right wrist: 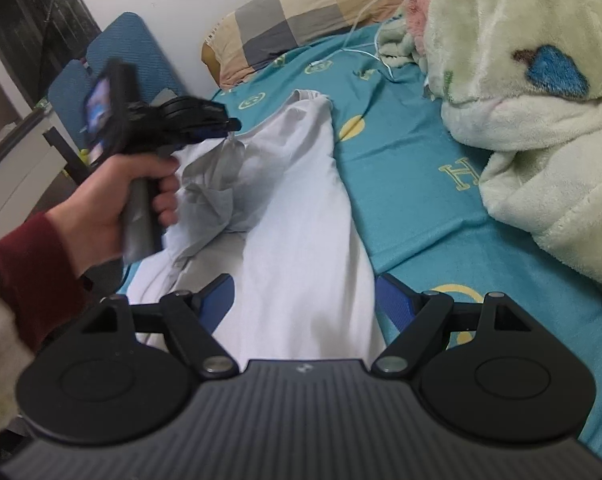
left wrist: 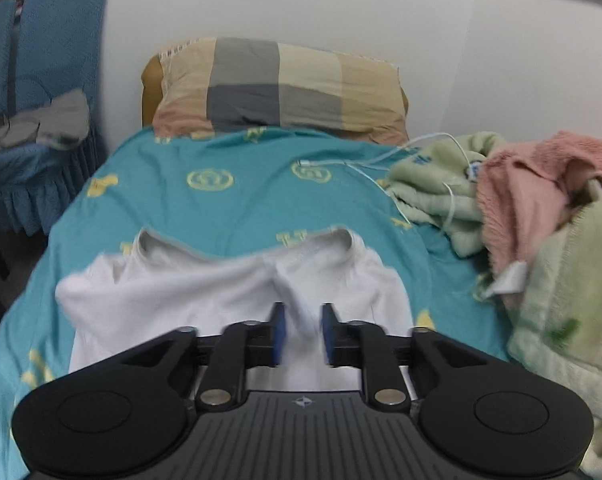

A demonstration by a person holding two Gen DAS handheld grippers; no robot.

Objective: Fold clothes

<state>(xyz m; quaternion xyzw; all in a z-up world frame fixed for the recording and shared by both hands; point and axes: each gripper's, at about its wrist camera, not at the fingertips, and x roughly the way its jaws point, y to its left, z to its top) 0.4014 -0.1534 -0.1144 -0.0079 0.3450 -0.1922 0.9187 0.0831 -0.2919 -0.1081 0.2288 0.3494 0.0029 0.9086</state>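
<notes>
White garment (right wrist: 301,240): thin woven or knit cloth, matt, soft creases. Bed sheet (left wrist: 241,200): smooth teal cloth, printed yellow motifs, matt. Pillow (left wrist: 277,88): checked cotton-like cloth, lightly wrinkled. Green blanket (right wrist: 521,100): thick fleece, fuzzy pile. Pink blanket (left wrist: 541,184): shaggy plush. Chair covers (left wrist: 57,40): blue textured stretch cloth. Cable (left wrist: 381,156): smooth white plastic. Left gripper (left wrist: 303,332): black matt plastic body, ribbed top, dull metal pivot pins; fingers (left wrist: 279,332) faced with blue rubbery pads. Sleeve (right wrist: 33,256): dark red knit.
</notes>
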